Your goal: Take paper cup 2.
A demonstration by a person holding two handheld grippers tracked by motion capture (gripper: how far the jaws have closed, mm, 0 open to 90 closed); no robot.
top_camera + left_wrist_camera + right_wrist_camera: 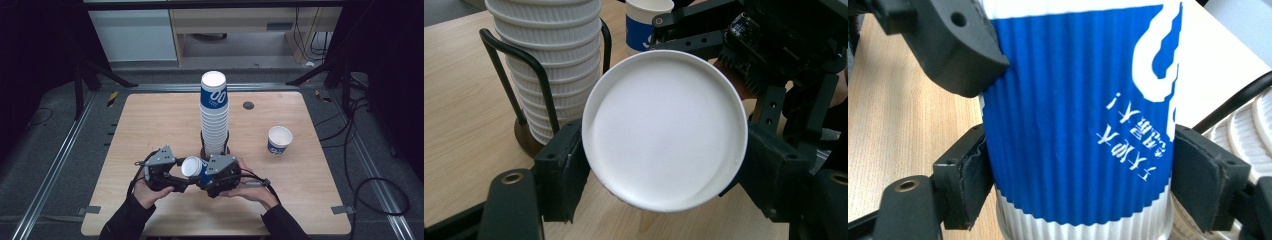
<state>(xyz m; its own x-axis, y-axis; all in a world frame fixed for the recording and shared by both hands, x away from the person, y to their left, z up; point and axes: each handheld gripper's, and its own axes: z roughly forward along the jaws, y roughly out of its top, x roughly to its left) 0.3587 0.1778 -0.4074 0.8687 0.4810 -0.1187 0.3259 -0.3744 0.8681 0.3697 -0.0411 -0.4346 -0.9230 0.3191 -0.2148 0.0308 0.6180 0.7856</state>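
A blue and white ribbed paper cup (190,166) lies on its side in the air near the table's front, gripped from both sides. My left gripper (183,175) is shut on it, and in the left gripper view its pads (561,167) press on the rim of the cup's round white end (664,130). My right gripper (201,173) is shut on the same cup; there the cup's blue wall (1073,125) sits tight between its pads (970,175). A jaw of the left gripper (948,45) shows on the cup farther up.
A tall stack of upturned cups (214,112) stands in a black wire holder (504,65) at the table's centre, just behind the grippers. One single cup (279,140) stands upright to the right. A small dark disc (248,105) sits at the back.
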